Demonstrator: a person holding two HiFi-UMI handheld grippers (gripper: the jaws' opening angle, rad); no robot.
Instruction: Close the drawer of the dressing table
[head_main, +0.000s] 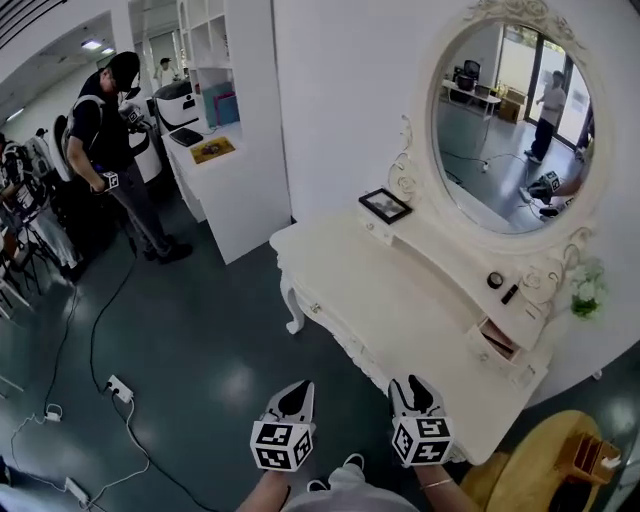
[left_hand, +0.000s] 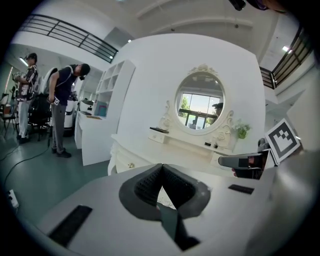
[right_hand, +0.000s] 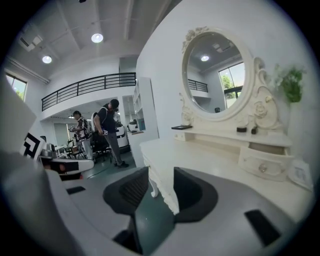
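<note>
Left gripper (head_main: 297, 393), tips pinched together on nothing, and right gripper (head_main: 415, 388), jaws apart and empty, hover short of the dressing table (head_main: 400, 300), whose small right-hand drawer (head_main: 497, 341) stands pulled out, untouched, closing not yet begun.

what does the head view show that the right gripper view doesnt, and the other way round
Only the head view: a yellow round seat by the table's corner and a power strip on the floor.
Only the right gripper view: the balcony railing and round ceiling lights.
Both: the white dressing table, its oval mirror, the small drawer standing open, the picture frame, the plant and a person in dark clothes.
</note>
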